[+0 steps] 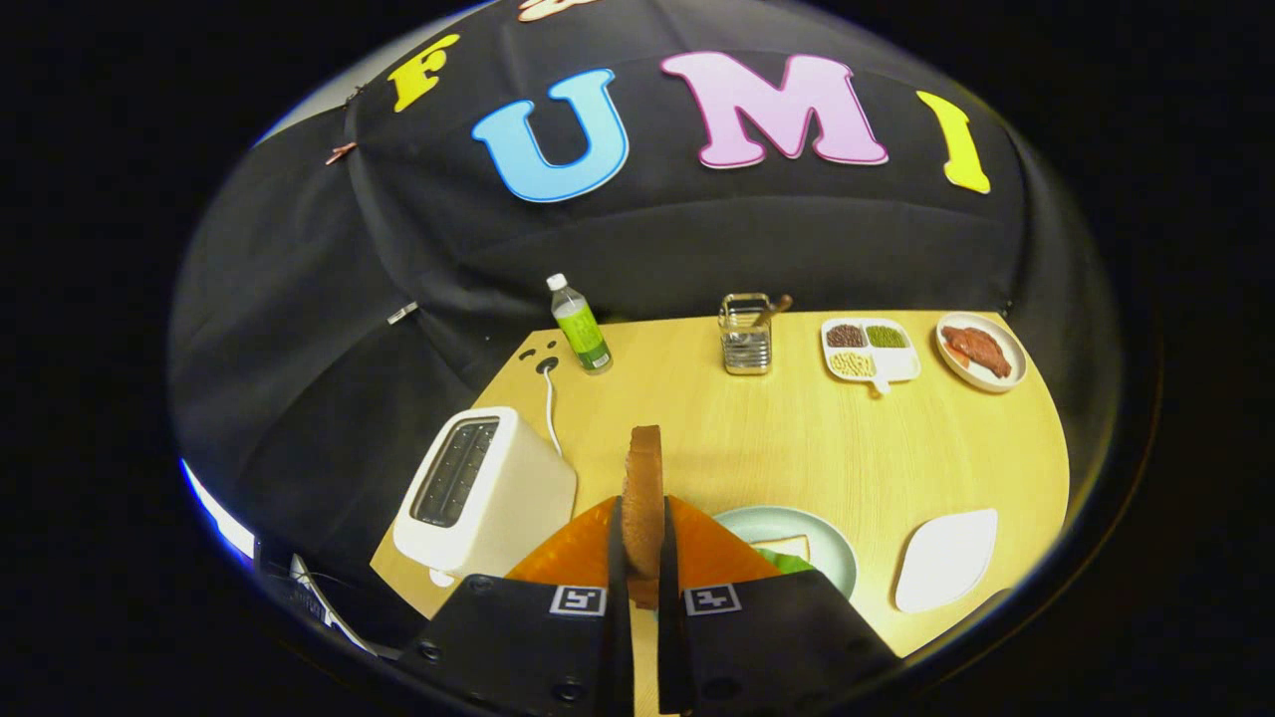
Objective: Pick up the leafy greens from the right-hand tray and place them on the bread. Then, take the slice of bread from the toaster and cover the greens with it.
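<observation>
The table is seen stretching beyond the fingers, which are held above it, pointed forward. The toaster is set to their left, well apart. A plate with leafy greens on bread lies just right of them. A bread slice is gripped upright, edge-on, between the clenched fingers.

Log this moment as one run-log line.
phase: carrying bread | gripper: shut on bread slice, held edge-up | toaster: slots vacant | greens: on plate | next: cover greens
</observation>
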Motion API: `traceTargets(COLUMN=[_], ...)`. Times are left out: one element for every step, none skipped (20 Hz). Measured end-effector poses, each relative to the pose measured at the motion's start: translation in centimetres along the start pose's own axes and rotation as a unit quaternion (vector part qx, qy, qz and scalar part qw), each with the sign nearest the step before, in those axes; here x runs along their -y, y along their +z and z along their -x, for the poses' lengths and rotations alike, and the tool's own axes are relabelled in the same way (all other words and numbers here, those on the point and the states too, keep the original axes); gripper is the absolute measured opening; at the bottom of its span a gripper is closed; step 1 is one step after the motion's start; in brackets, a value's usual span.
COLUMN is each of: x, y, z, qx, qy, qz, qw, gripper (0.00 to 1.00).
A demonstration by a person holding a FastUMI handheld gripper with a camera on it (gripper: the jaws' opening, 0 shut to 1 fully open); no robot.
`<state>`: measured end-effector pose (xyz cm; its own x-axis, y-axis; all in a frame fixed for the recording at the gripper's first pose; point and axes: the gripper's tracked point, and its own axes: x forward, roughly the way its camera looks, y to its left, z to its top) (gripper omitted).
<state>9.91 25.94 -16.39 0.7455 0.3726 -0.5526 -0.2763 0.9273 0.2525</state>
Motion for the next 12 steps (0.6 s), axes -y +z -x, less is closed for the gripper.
traceTargets(x=[0.9,1.6,2.1,2.5,2.9,3.3,3.7,4.1,4.6,5.0,5.3,6.0], y=[-0.7,-1.5,-2.5,-3.4,-4.2,-5.0,-5.7,-6.3,-6.6,-7.0,-7.1,-7.3], z=[-0.1,-0.4,-0.5,-0.8,-1.1,-1.4,-1.8,-1.9,-2.0,-2.1,-2.3,-2.4], qx=[-0.003,-0.009,-0.017,-0.024,-0.029,-0.034,-0.039,-0.040,-0.039,-0.039,-0.038,-0.036], qy=[-0.004,-0.008,-0.007,-0.005,-0.005,-0.004,-0.006,-0.007,-0.008,-0.011,-0.014,-0.020], qz=[-0.006,-0.014,-0.026,-0.039,-0.051,-0.062,-0.072,-0.081,-0.087,-0.093,-0.099,-0.102], qw=[1.000,1.000,0.999,0.999,0.998,0.997,0.997,0.996,0.995,0.995,0.994,0.994], gripper=[0.14,0.14,0.14,0.14,0.14,0.14,0.14,0.14,0.14,0.14,0.14,0.14])
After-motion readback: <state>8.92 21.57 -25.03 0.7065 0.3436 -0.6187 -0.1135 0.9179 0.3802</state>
